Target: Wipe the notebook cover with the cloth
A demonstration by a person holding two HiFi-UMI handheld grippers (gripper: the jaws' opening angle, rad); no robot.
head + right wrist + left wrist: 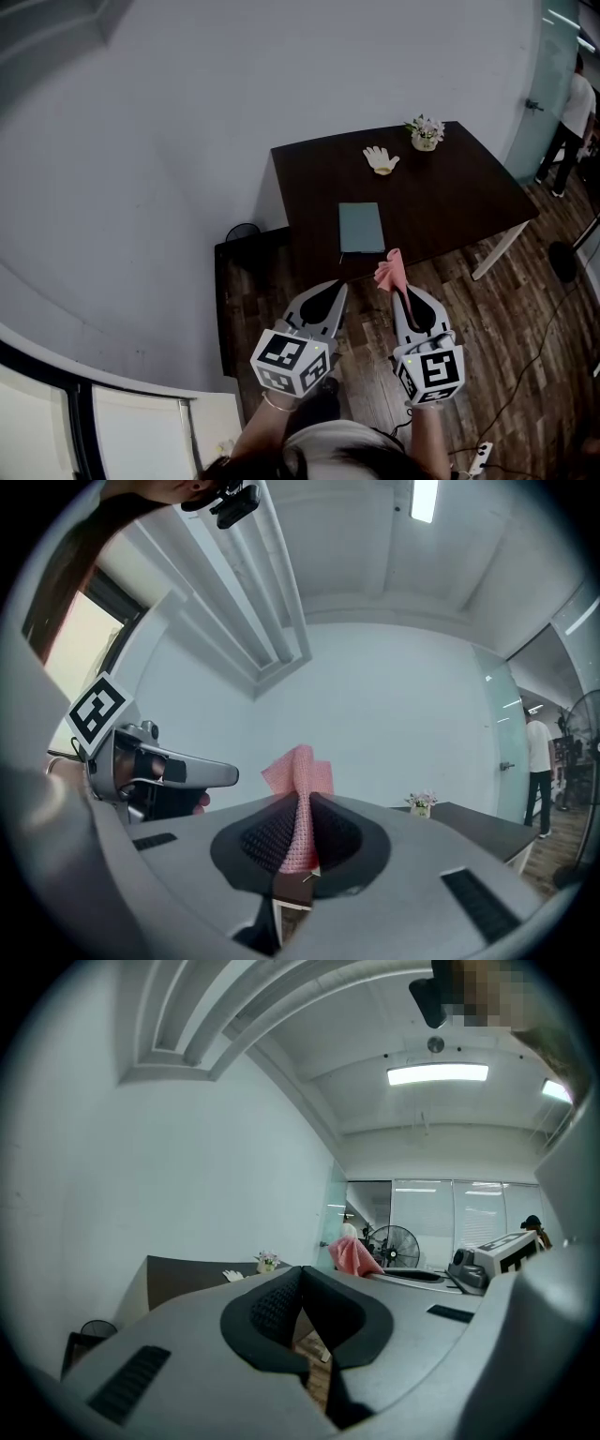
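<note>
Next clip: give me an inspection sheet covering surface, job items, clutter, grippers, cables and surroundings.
Surface: dark table, standing on a wood floor.
Job's things: teal notebook lying flat near the table's front edge; pink cloth not yet on it.
Clutter: white glove and flower pot at the far side.
Grippers: left gripper shut, empty; right gripper shut on the cloth.
Cables: cable on the floor, power strip.
Surroundings: person by a glass door.

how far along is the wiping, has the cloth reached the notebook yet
Done: the pink woven cloth is pinched in the right gripper. In hand: it hangs short of the dark wooden table; the left gripper is shut, empty. Left: reaching the closed grey-green notebook and wiping its cover.
</note>
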